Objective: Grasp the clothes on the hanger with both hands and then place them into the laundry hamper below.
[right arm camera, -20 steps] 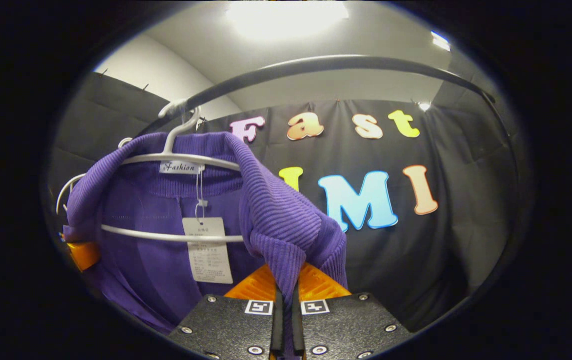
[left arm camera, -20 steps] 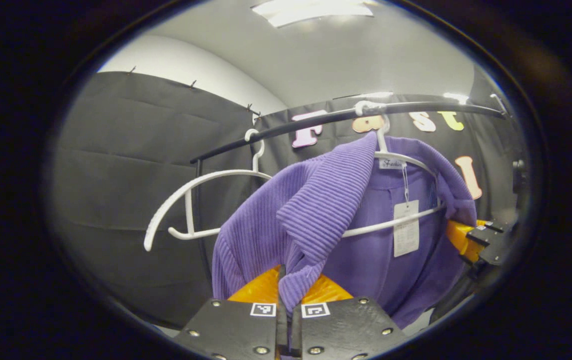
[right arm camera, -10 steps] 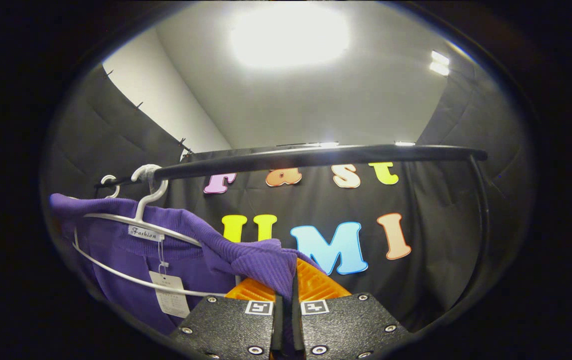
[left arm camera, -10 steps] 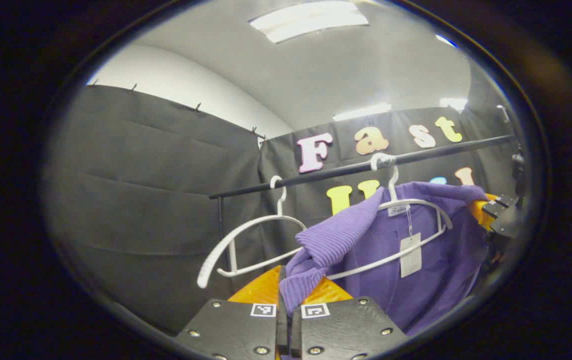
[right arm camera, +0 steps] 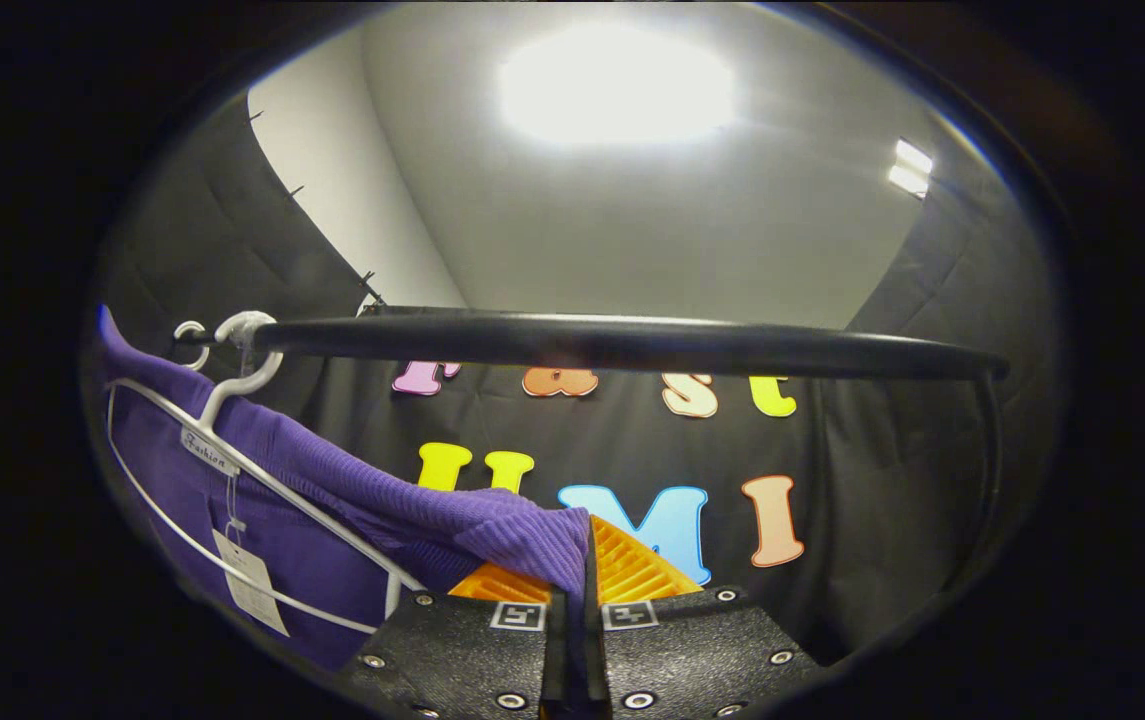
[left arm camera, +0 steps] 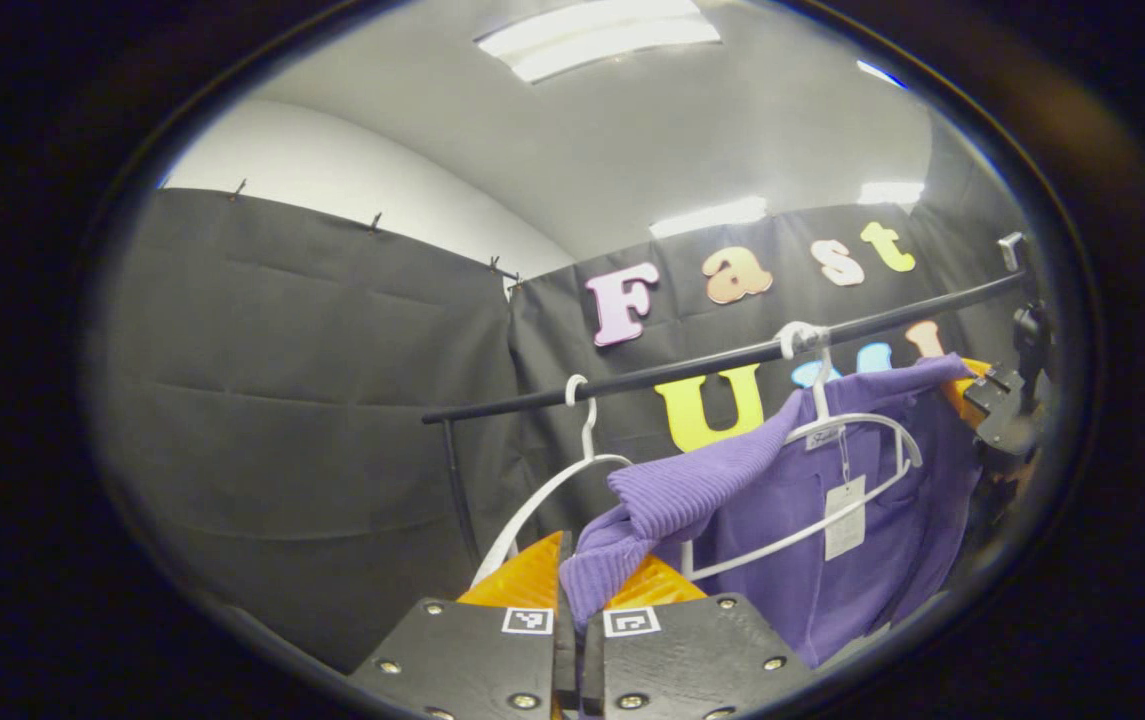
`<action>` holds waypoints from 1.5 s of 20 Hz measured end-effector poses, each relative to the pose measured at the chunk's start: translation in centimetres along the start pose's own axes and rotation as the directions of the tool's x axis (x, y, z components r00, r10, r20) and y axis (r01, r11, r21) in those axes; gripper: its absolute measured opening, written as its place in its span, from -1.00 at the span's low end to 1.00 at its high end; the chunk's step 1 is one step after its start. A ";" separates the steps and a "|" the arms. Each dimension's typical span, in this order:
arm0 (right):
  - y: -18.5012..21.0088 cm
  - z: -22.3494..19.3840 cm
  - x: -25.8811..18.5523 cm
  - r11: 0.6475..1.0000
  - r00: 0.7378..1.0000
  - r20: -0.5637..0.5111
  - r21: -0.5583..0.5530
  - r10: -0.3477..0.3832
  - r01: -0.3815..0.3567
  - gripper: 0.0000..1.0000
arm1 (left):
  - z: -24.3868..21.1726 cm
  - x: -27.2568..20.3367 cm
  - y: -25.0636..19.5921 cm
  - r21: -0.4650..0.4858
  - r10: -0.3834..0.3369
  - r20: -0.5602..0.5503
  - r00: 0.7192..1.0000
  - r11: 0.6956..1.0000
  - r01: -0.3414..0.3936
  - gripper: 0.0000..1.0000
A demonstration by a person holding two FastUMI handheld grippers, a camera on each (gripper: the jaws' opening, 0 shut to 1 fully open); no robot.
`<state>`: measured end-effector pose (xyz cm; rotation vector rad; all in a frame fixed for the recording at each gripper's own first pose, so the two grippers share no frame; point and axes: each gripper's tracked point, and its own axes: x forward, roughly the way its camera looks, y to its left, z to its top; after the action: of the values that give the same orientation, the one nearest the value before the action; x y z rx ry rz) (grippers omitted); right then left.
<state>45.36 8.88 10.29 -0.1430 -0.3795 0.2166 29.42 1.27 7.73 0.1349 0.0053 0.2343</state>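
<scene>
Both grippers are clamped on the purple sweater (left arm camera: 862,500): the left gripper (left arm camera: 572,610) pinches 1 shoulder, the right gripper (right arm camera: 572,600) the other; the garment stretches between them, draped over the white hanger (left arm camera: 857,425) on the rail (right arm camera: 622,342). Judging by this, it must clear the hanger before going down to the hamper.

Rail (right arm camera: 632,345) is crossing right gripper view straight above right gripper (right arm camera: 588,590), blocking the way up; open air is lying over it to the ceiling. Sweater (right arm camera: 452,520) is stretching from the gripper's closed fingers up-left to the hanger (right arm camera: 232,440), filling the left side. Right of the gripper is staying free up to the rail's post (right arm camera: 987,470).

In left gripper view, empty hanger (left arm camera: 552,490) is hanging on the rail (left arm camera: 712,365) just behind left gripper (left arm camera: 572,600), in the way forward. Sweater (left arm camera: 732,480) and its hanger (left arm camera: 832,450) are blocking the right. Left side is lying open to the rail post (left arm camera: 457,490).
</scene>
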 end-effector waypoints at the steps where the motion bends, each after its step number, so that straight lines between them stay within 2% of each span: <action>1: 0.2 -0.5 0.3 1.000 1.000 -0.006 0.000 0.006 -0.006 -0.88 | 0.6 0.1 0.3 0.007 -0.004 0.009 1.000 1.000 0.004 -0.84; 5: 1.1 -3.8 1.1 0.999 0.998 -0.056 0.012 0.036 -0.035 -0.88 | 2.5 1.3 1.7 0.050 -0.030 0.023 0.999 0.998 0.029 -0.84; 6: 1.5 -4.6 1.3 0.999 0.996 -0.074 0.023 0.045 -0.043 -0.89 | 2.8 1.6 1.9 0.055 -0.043 0.021 0.999 0.998 0.042 -0.94; 8: 2.4 -6.4 1.4 0.996 0.991 -0.116 0.062 0.069 -0.062 -0.87 | 3.0 2.5 2.2 0.052 -0.066 0.013 0.998 0.996 0.065 -0.94; 11: 3.3 -8.2 2.2 0.990 0.981 -0.162 0.110 0.103 -0.086 -0.88 | 2.2 4.0 2.1 0.059 -0.104 -0.013 0.995 0.993 0.104 -0.94; 12: 3.3 -8.8 2.3 0.988 0.977 -0.181 0.125 0.110 -0.088 -0.88 | 1.8 4.5 2.0 0.057 -0.117 -0.023 0.993 0.991 0.119 -0.84; 13: 3.8 -9.5 2.2 0.985 0.972 -0.200 0.147 0.122 -0.093 -0.88 | 1.3 4.9 1.8 0.052 -0.131 -0.034 0.991 0.990 0.132 -0.94; 14: 4.2 -10.1 2.1 0.979 0.967 -0.216 0.177 0.136 -0.098 -0.88 | 0.7 5.4 1.8 0.045 -0.141 -0.042 0.989 0.989 0.143 -0.94; 18: 5.1 -11.3 1.5 0.948 0.942 -0.266 0.293 0.203 -0.122 -0.88 | -0.8 5.7 1.9 0.019 -0.170 -0.058 0.984 0.985 0.171 -0.94; 19: 5.2 -11.7 1.6 0.936 0.935 -0.274 0.328 0.224 -0.128 -0.88 | -0.9 5.8 1.7 0.020 -0.171 -0.061 0.983 0.985 0.173 -0.84; 21: 5.2 -12.2 2.4 0.910 0.926 -0.282 0.394 0.251 -0.127 -0.88 | -1.2 6.0 1.5 0.012 -0.179 -0.065 0.982 0.984 0.180 -0.84; 22: 5.2 -12.6 2.5 0.896 0.921 -0.289 0.427 0.261 -0.120 -0.88 | -1.2 5.9 1.4 0.005 -0.184 -0.063 0.981 0.983 0.185 -0.93; 23: 5.2 -12.8 2.4 0.885 0.919 -0.292 0.452 0.267 -0.113 -0.88 | -1.2 5.8 1.4 0.007 -0.188 -0.062 0.980 0.982 0.189 -0.93; 25: 5.3 -13.4 2.4 0.871 0.913 -0.299 0.479 0.279 -0.110 -0.88 | -1.3 5.9 1.3 0.017 -0.198 -0.065 0.978 0.980 0.199 -0.94; 26: 5.5 -14.0 2.2 0.861 0.904 -0.307 0.496 0.297 -0.115 -0.88 | -1.6 5.9 1.3 0.016 -0.204 -0.072 0.976 0.979 0.206 -0.84; 27: 5.8 -14.7 1.9 0.845 0.895 -0.319 0.523 0.312 -0.108 -0.88 | -1.8 5.8 1.1 0.008 -0.211 -0.075 0.975 0.977 0.212 -0.94; 28: 5.9 -15.1 1.5 0.835 0.889 -0.325 0.541 0.322 -0.104 -0.88 | -1.7 5.7 0.9 0.001 -0.213 -0.072 0.974 0.977 0.214 -0.84; 29: 5.8 -15.1 1.3 0.834 0.892 -0.321 0.542 0.319 -0.104 -0.87 | -1.7 5.6 0.6 0.001 -0.211 -0.067 0.975 0.977 0.212 -0.94; 30: 5.7 -15.0 1.1 0.841 0.894 -0.317 0.530 0.316 -0.109 -0.88 | -1.8 5.7 0.5 0.006 -0.206 -0.064 0.976 0.978 0.207 -0.94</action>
<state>51.07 13.22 -4.14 0.2886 0.1100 0.4975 34.80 3.33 6.05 0.1385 0.0832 0.0303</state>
